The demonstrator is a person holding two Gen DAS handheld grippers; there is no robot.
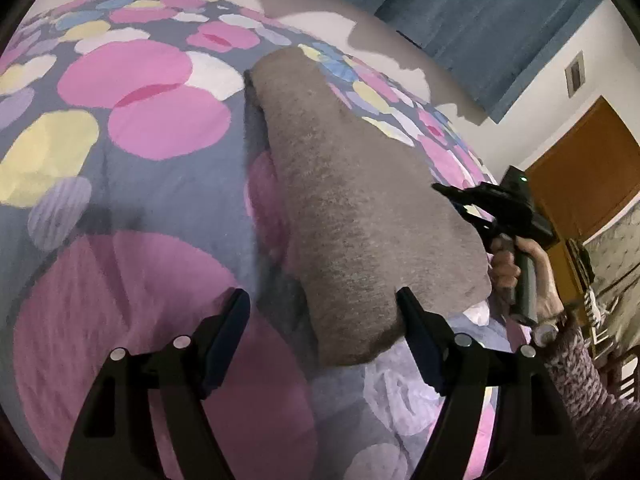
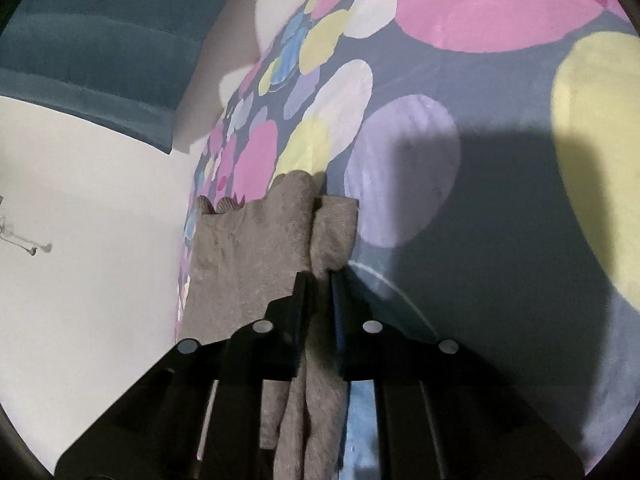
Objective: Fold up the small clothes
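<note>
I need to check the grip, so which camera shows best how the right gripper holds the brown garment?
The right wrist view: the right gripper has its jaws shut on a bunched fold of the brown garment. The left wrist view shows that gripper only from the side, at the garment's far edge.

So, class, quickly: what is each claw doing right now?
Left claw: open, holding nothing; the brown garment lies between its fingers.
Right claw: shut on the brown garment.
</note>
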